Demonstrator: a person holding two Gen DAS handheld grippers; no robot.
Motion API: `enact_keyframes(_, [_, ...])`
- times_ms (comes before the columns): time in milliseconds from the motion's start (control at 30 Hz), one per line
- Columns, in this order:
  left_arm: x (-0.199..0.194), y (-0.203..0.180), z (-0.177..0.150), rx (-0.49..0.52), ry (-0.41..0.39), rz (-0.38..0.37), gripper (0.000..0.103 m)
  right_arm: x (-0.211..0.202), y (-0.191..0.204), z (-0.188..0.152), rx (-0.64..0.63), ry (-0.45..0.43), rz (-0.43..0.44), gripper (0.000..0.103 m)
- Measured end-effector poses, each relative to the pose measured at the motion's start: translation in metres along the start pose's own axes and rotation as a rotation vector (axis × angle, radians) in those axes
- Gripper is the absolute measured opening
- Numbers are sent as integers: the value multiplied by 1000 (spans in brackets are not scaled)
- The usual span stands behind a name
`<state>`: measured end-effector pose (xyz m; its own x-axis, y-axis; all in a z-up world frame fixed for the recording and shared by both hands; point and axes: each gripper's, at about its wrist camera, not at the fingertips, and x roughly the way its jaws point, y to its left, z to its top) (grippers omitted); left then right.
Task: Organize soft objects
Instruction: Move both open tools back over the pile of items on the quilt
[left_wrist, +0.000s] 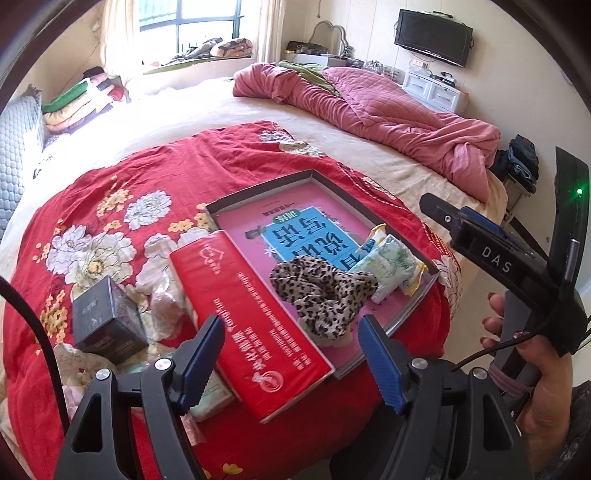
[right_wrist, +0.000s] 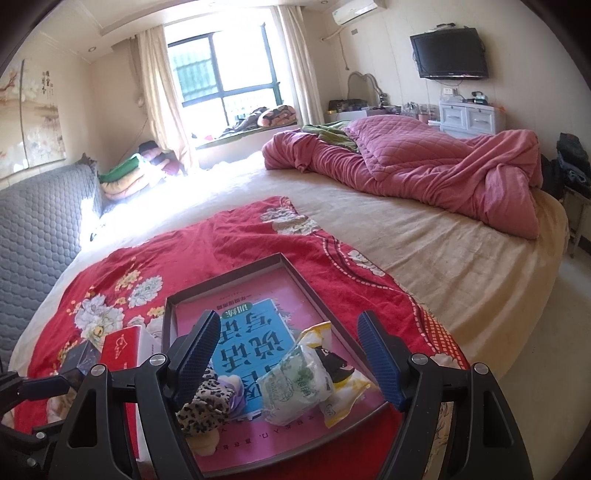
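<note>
Blue ribbed pads tip both grippers, and both stand apart with nothing between them. The left gripper (left_wrist: 291, 354) hangs over the near end of a long red tissue pack (left_wrist: 255, 314); its own black frame cuts off the pack's near corner and hides most of a pale packet (left_wrist: 210, 402) tucked under that end — what it is cannot be made out. Beside it lie a dark cube-shaped box (left_wrist: 107, 321) and some crumpled clear wrapping (left_wrist: 166, 299), too washed out to identify. The right gripper (right_wrist: 291, 354) hovers above the near part of a shallow dark-rimmed tray (right_wrist: 221, 275), its left finger (right_wrist: 195, 354) covering part of what lies there; in the left wrist view it shows again at the right edge, held by a hand (left_wrist: 535, 369) that is partly out of frame.

Inside the tray, a pink book with a blue panel (left_wrist: 295, 236) lines the floor. On it rest a leopard-print scrunchie (left_wrist: 325, 295) at the near side and, touching it, two small green-and-white tissue packets (left_wrist: 391, 266), one overlapping the other — a yellow-edged wrapper (right_wrist: 347, 395) pokes out beneath them. The red pack leans along the tray's left rim rather than inside it.

All of this sits on a red floral cloth (left_wrist: 147, 166) spread over a cream bed (right_wrist: 443, 258). Farther off lies a heaped pink quilt (right_wrist: 424, 166), then folded bedding (right_wrist: 133, 173) by a glaring window (right_wrist: 221, 70), where detail is lost.
</note>
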<state>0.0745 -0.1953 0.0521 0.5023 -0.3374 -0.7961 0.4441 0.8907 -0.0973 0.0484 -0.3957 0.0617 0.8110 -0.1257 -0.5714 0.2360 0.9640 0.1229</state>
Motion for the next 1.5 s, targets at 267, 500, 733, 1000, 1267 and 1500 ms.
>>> enact_keyframes(267, [-14,25,-8,-54,-22,26,74,-12,24,2,-53,-10,33,78])
enact_keyframes(500, [-29,46,-19,-96,-49,39,74,-24,50,5,-105,-28,67,78])
enact_keyframes(733, [-42,61,-29,-130,-58,49,74,-32,73,3,-149,-30,104,78])
enact_keyframes(1000, [-52,81,-40,-163,-50,94,74,-41,98,1,-193,-30,148,78])
enact_keyframes(1267, [-60,99,-51,-201,-49,110,74,-47,124,-4,-239,-21,187,78])
enact_keyframes(1500, [-76,131,-60,-262,-70,147,74,-55,145,-8,-285,-24,217,78])
